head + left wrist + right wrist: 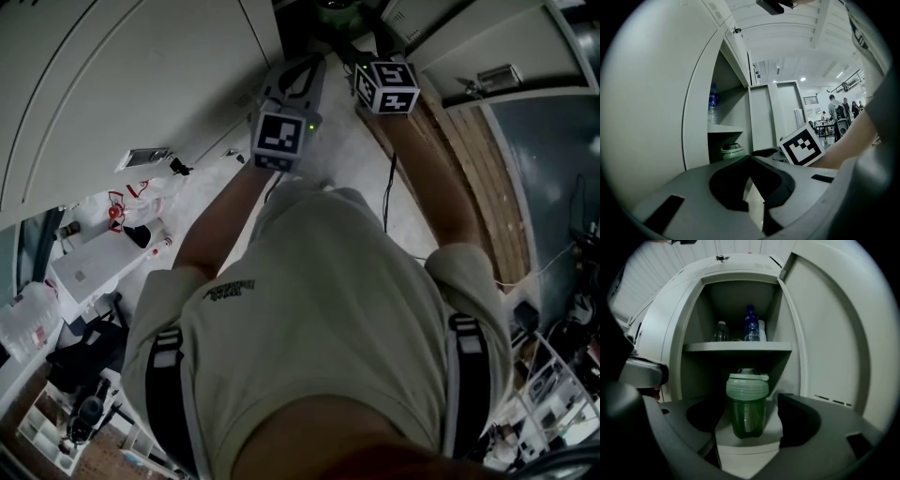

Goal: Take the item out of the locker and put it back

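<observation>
A green shaker bottle (746,404) with a pale green lid stands upright on the lower shelf of the open locker (740,347). My right gripper (745,420) faces it with the jaws open. The bottle shows in the gap between them and neither pad touches it. My left gripper (750,158) is held to the left of the locker opening, fingertips together, with nothing in them. From there the bottle's lid (732,151) and the right gripper's marker cube (802,145) show. In the head view both grippers, left (298,80) and right (386,86), reach towards the locker.
The upper shelf holds a blue bottle (751,324), a clear bottle (721,331) and a white container (762,330). The locker door (829,329) stands open on the right. A white box (94,267) and clutter lie at the left, and a wire rack (553,384) at the lower right.
</observation>
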Available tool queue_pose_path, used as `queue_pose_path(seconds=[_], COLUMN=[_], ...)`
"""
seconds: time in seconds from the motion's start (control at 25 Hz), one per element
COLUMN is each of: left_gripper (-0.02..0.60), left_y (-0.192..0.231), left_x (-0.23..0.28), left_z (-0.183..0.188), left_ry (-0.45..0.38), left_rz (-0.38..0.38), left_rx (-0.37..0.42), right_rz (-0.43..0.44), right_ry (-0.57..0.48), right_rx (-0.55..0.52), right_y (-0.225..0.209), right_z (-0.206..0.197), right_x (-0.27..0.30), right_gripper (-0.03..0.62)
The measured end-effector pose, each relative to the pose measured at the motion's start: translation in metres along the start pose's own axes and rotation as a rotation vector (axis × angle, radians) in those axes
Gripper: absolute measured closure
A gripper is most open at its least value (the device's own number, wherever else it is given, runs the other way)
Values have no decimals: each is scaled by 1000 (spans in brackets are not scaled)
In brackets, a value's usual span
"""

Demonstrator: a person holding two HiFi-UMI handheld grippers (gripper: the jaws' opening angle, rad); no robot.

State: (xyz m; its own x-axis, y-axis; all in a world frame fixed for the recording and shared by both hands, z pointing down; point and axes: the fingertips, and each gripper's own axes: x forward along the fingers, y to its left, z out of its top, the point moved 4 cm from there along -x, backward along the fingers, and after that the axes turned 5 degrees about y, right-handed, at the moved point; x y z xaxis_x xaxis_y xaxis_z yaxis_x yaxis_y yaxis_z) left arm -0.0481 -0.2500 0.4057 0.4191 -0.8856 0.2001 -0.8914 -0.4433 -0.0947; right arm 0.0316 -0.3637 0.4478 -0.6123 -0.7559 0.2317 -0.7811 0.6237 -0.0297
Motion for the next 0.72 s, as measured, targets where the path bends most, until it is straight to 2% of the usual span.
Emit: queue_pose_path(seconds=[0.2,0.52,0.64,0.72], left_gripper=[566,566,566,566], left_y=[-3,1,1,0], left_x=[-12,-37,-48,-56], left_z=[16,47,61,72], left_ry=[-21,-66,-86,-107], left_rz=[-4,-2,2,-1], left_rx=[3,12,11,14], right_rz=[-13,-27,-22,-25], right_ry=[-44,-165,-195,-217], right_rx=[-10,-4,-14,-17], right_y=[0,8,15,20], right_z=[23,82,97,105], right_x=[-35,-102,-128,-145], right_gripper=[240,344,351,403])
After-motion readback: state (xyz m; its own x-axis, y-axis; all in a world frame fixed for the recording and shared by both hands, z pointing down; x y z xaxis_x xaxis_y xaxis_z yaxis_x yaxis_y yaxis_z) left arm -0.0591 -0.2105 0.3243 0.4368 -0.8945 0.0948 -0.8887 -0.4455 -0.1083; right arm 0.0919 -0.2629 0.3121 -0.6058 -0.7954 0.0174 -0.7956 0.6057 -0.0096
